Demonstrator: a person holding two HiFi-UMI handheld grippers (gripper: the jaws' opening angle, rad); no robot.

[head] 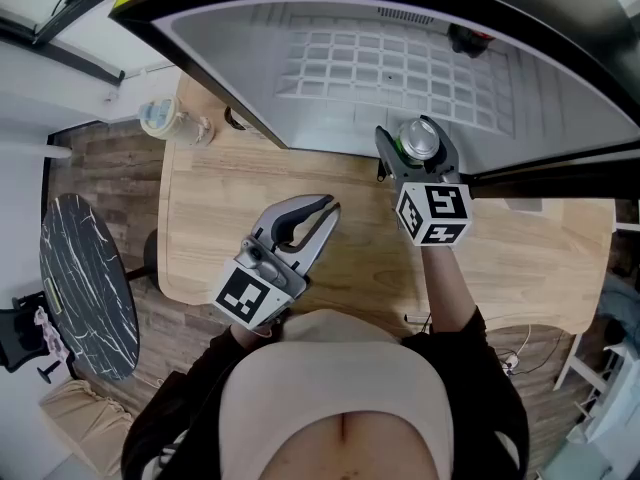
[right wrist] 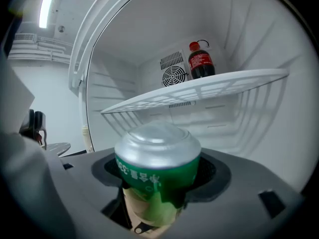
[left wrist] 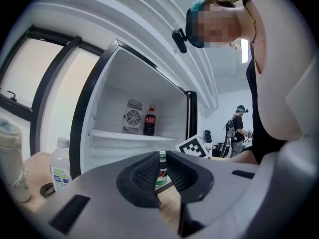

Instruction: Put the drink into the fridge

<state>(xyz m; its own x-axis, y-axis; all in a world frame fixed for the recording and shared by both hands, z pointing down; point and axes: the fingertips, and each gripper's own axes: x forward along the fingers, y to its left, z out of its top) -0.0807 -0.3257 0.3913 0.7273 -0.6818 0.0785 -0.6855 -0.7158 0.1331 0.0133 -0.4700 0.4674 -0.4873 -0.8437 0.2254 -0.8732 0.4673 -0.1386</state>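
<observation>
My right gripper (head: 418, 156) is shut on a green drink can (head: 420, 140) with a silver top, held upright at the mouth of the open fridge (head: 380, 63). In the right gripper view the can (right wrist: 157, 171) fills the space between the jaws of that gripper (right wrist: 158, 185), below the white wire shelf (right wrist: 199, 91). My left gripper (head: 322, 211) hovers over the wooden table (head: 220, 198), jaws together with nothing in them. From the left gripper (left wrist: 162, 179) the can (left wrist: 162, 169) shows through the thin slit between the pads.
A cola bottle (right wrist: 201, 59) stands on the fridge shelf by the fan. A water bottle (left wrist: 61, 166) and a pale tumbler (head: 165, 118) stand at the table's left end. A dark round table (head: 85, 288) sits to the left. A person (left wrist: 238, 128) stands far behind.
</observation>
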